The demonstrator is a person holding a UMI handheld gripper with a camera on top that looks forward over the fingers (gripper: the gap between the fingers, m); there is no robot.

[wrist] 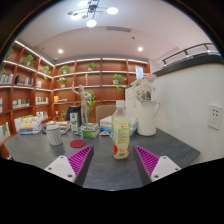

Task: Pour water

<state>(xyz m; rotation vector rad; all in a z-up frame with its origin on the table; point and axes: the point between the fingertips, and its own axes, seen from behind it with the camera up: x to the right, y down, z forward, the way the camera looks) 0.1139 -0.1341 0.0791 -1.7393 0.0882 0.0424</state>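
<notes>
The tongs (113,160) are spread wide and grasp nothing. The clear plastic bottle with a pale yellow label (121,132) stands upright on the grey counter (170,142) just ahead, between their lines. An off-centre closing could tip the tall, narrow bottle.

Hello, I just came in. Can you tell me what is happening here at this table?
A person holds a handheld gripper over a grey table. Its two fingers are open and hold nothing. A bottle with yellowish liquid stands upright just ahead of them, untouched. A white cup stands further off to one side, a white jug to the other. Behind are wooden shelves. No pouring has begun.
</notes>
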